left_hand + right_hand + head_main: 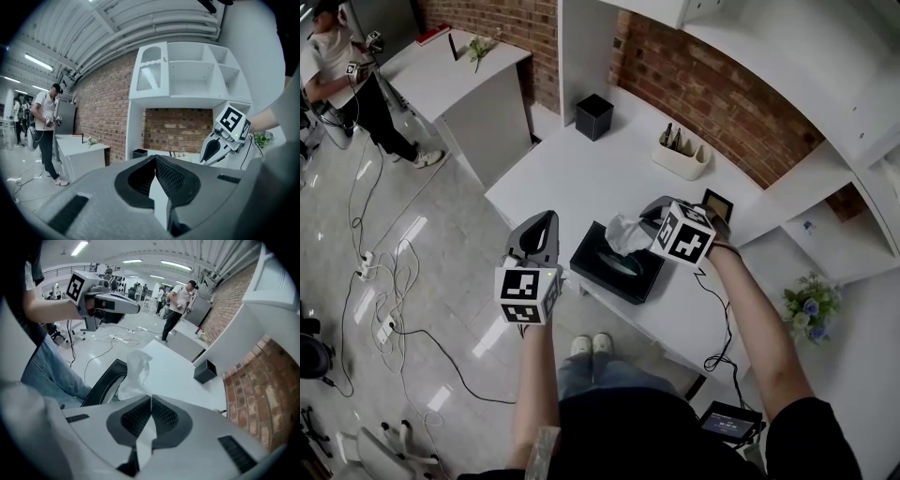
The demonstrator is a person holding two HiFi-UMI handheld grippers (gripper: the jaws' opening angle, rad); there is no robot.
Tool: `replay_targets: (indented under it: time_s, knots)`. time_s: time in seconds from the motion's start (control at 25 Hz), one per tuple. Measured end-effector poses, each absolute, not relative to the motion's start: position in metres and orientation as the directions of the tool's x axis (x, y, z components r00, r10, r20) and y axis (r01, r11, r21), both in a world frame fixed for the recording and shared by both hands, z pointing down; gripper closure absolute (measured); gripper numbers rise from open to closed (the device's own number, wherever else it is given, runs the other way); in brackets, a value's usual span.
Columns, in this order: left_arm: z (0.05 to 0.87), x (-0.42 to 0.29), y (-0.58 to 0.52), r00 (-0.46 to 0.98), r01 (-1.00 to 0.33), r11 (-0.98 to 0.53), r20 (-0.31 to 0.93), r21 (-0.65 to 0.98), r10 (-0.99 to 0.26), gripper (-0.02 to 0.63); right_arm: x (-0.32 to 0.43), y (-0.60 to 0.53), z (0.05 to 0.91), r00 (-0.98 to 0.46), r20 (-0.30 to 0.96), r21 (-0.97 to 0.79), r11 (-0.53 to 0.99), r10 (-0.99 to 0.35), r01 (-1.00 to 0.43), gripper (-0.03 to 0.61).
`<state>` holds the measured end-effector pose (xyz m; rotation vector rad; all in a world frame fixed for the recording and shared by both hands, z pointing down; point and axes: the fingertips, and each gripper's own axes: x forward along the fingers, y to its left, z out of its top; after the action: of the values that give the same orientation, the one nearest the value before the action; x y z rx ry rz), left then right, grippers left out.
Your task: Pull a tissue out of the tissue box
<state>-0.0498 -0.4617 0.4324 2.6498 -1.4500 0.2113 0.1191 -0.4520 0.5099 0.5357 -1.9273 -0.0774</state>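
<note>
sitting behind tissue [625,234] and tissue box [602,265]: bin [593,116], caddy [682,157]

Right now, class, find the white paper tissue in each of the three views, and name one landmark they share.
Head view: white paper tissue at centre, rising from the black tissue box.
Left gripper view: not in it.
Right gripper view: left of centre, running down into the shut tongs of the right gripper.
Shared landmark: small black square bin.
</note>
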Motion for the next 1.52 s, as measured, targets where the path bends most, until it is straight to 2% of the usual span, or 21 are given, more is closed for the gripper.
replay_targets:
  time_s: [0.16, 0.28, 0.4, 0.52, 0.72, 0.88, 1.08, 1.36, 1.52]
  knots:
    - [0.427, -0.045, -0.464, 0.542, -0.838, -0.545, 0.167, 0.028, -0.824, 0.604, 0.123, -0.456, 0.481, -0.366, 0.810, 0.309, 0.864, -0.458, -0.397, 0.580]
    - [0.422, -0.043, -0.466, 0.550, -0.833, -0.553, 0.157, 0.026, -0.821, 0.604, 0.126, -0.460, 0.453, -0.434, 0.729, 0.282, 0.810, -0.529, -0.513, 0.580]
    - [0.418, -0.039, -0.468, 0.558, -0.827, -0.561, 0.146, 0.022, -0.817, 0.604, 0.133, -0.467, 0.418, -0.509, 0.584, 0.228, 0.730, -0.632, -0.645, 0.580]
    - [0.411, -0.035, -0.470, 0.567, -0.821, -0.570, 0.133, 0.018, -0.813, 0.604, 0.146, -0.472, 0.378, -0.548, 0.387, 0.121, 0.629, -0.742, -0.768, 0.580]
    - [0.400, -0.025, -0.471, 0.581, -0.809, -0.588, 0.119, -0.023, -0.805, 0.604, 0.187, -0.467, 0.322, -0.437, 0.040, -0.084, 0.432, -0.899, -0.898, 0.580]
    - [0.388, -0.015, -0.475, 0.597, -0.798, -0.602, 0.095, -0.035, -0.797, 0.604, 0.222, -0.452, 0.301, -0.275, -0.138, -0.252, 0.302, -0.952, -0.919, 0.580]
    - [0.375, -0.001, -0.476, 0.615, -0.785, -0.618, 0.066, -0.037, -0.785, 0.604, 0.240, -0.430, 0.308, -0.169, -0.191, -0.332, 0.226, -0.967, -0.916, 0.580]
    - [0.364, 0.014, -0.474, 0.638, -0.768, -0.639, 0.034, -0.049, -0.769, 0.604, 0.258, -0.404, 0.341, -0.044, -0.174, -0.359, 0.105, -0.984, -0.927, 0.580]
    - [0.363, 0.018, -0.472, 0.645, -0.762, -0.646, 0.035, -0.048, -0.764, 0.604, 0.261, -0.397, 0.352, -0.027, -0.148, -0.354, 0.079, -0.989, -0.932, 0.580]
